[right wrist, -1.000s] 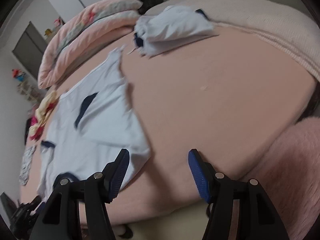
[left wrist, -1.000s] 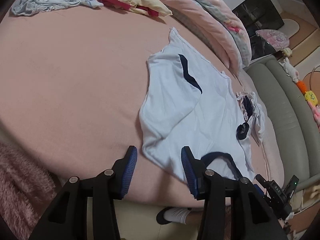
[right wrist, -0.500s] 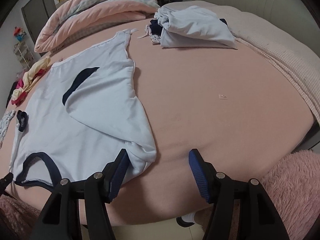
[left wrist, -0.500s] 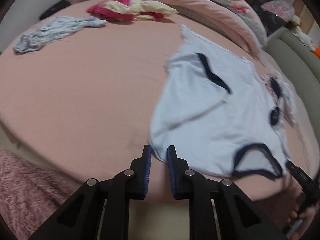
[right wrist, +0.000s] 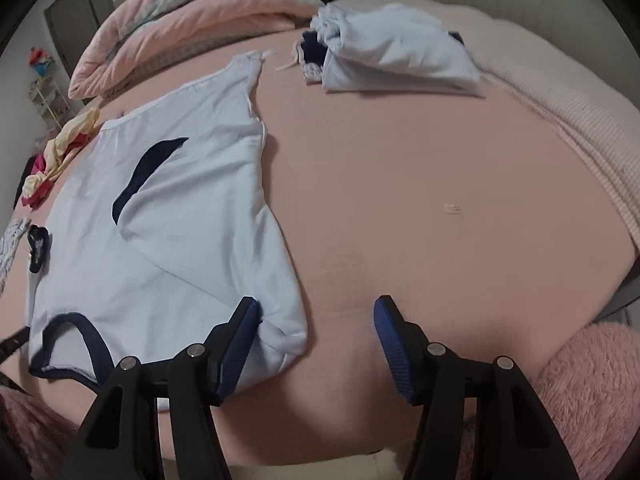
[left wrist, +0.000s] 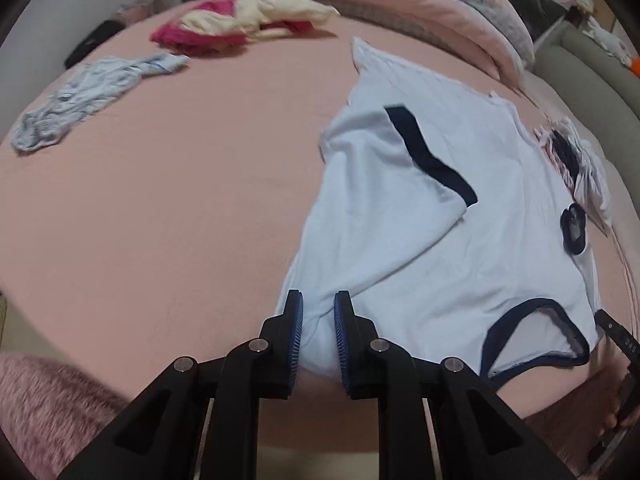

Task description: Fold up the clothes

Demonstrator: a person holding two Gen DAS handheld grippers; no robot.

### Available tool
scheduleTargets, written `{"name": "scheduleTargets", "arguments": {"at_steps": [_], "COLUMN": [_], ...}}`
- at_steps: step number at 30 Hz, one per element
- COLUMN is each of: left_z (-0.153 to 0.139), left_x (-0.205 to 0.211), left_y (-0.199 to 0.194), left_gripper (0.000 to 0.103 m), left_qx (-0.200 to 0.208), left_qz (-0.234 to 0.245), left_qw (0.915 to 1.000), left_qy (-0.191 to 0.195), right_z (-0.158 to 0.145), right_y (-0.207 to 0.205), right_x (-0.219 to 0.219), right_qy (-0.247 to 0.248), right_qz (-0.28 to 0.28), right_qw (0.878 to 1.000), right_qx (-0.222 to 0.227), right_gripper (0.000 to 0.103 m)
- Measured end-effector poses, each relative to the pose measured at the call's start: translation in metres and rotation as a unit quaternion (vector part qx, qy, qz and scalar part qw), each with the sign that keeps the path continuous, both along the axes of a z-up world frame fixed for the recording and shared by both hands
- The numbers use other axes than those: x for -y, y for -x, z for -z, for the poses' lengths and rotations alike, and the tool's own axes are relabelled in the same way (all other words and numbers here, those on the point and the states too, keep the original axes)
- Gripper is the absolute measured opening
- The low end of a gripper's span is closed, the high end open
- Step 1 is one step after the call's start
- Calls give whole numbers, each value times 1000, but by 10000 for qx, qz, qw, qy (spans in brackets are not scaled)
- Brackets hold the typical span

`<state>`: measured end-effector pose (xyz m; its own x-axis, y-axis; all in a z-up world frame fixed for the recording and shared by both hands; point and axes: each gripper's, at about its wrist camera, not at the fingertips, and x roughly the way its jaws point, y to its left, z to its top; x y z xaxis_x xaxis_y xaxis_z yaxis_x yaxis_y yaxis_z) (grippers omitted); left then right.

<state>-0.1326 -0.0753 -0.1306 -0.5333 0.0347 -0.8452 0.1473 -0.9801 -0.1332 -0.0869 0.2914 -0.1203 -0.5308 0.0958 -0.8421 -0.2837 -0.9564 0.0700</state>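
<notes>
Pink rug [right wrist: 592, 392] cut off by frame edge; far shelf [right wrist: 46, 100] blurred.

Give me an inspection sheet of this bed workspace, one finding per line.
Surface: pink bed sheet, mostly bare on one side.
Job's things: white T-shirt with navy trim, spread flat, one sleeve folded inward.
Clutter: folded white bundle; red-and-yellow garment; crumpled pale blue garment; small scrap.
Grippers: left gripper shut on the shirt's shoulder corner; right gripper open over the other corner.
Cables: nothing seen.
Surroundings: rolled pink duvet, fluffy pink rug.
</notes>
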Motion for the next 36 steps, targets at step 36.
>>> {"name": "scheduleTargets", "arguments": {"at_steps": [36], "left_z": [25], "left_x": [44], "left_y": [-41], "left_gripper": [45], "left_qx": [-414], "left_qz": [-1072], "left_qw": [9676], "left_qy": [-2247], "right_z": [2], "right_y": [-26], "right_x": [1], "right_qy": [1118], "right_qz": [3], "right_qw": [9935], "right_qx": [-218], "right_gripper": [53]}}
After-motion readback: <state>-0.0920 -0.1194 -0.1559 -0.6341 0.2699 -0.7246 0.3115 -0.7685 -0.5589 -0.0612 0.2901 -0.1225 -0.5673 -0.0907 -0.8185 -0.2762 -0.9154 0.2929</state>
